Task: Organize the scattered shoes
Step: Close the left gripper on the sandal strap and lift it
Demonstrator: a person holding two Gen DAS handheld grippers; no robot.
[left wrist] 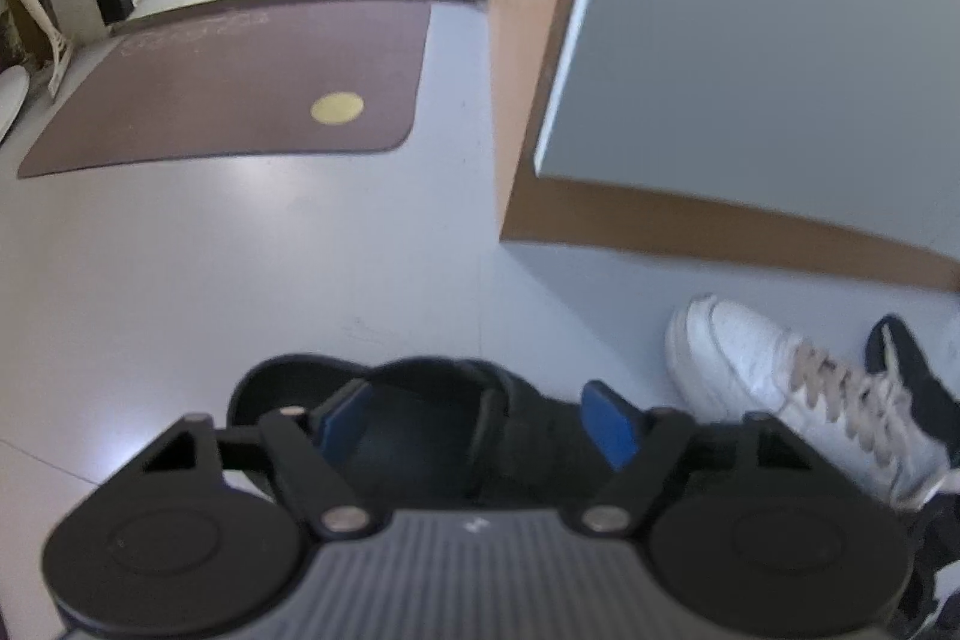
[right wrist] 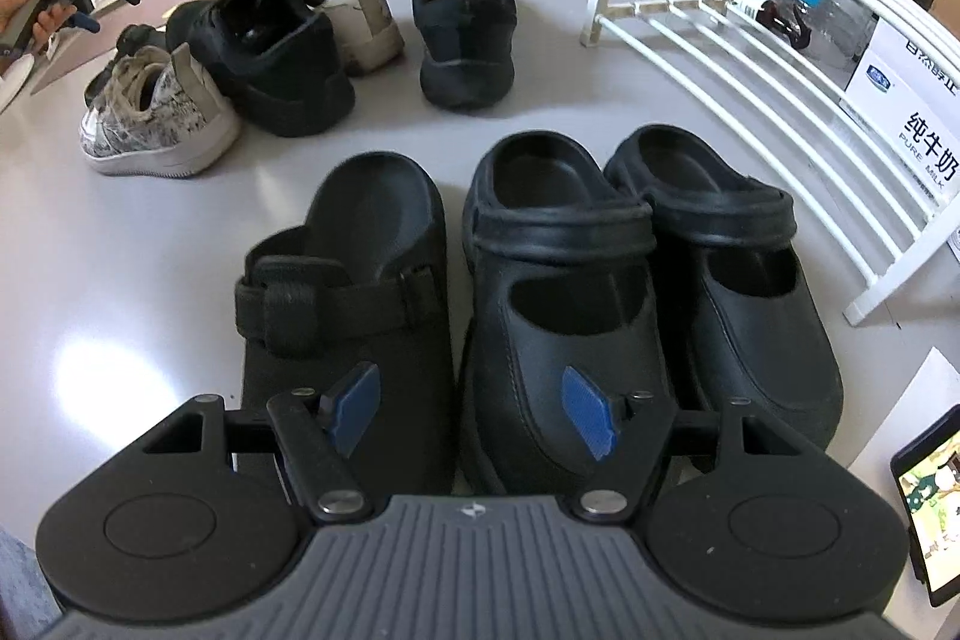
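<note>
Nearest the right tongs (right wrist: 474, 412), three dark shoes are sitting side by side on the pale floor (right wrist: 120, 244): a black strap sandal (right wrist: 354, 280) on the left, then two black clogs (right wrist: 558, 316) and (right wrist: 750, 292) touching each other along their sides. The right tongs are hovering wide open over the sandal and the nearer clog, holding nothing. These clogs are looking like moulded foam or rubber, so they are probably light and springy with a smooth skin that could slip; the heel strap or the rim of the foot opening is likely offering the surest bite. The sandal's woven strap is looking softer and rougher, a good place to pinch.

The left tongs (left wrist: 480, 424) are also standing wide open, poised above another black sandal (left wrist: 414, 412) lying on the floor beneath them; whether the pads are touching it I cannot tell, but nothing is clamped. Just right of it a white laced sneaker (left wrist: 780, 382) is resting beside a dark shoe (left wrist: 912, 376).

Farther off in the right view, a patterned grey sneaker (right wrist: 150, 124), a black trainer (right wrist: 270, 52), a pale sneaker (right wrist: 354, 10) and a second black trainer (right wrist: 462, 34) are lying loosely grouped, some overlapping. These are likely heavier and stiffer at the heel collar. The white rack (right wrist: 750, 58) is standing to the right with no shoes showing on its bars.
</note>
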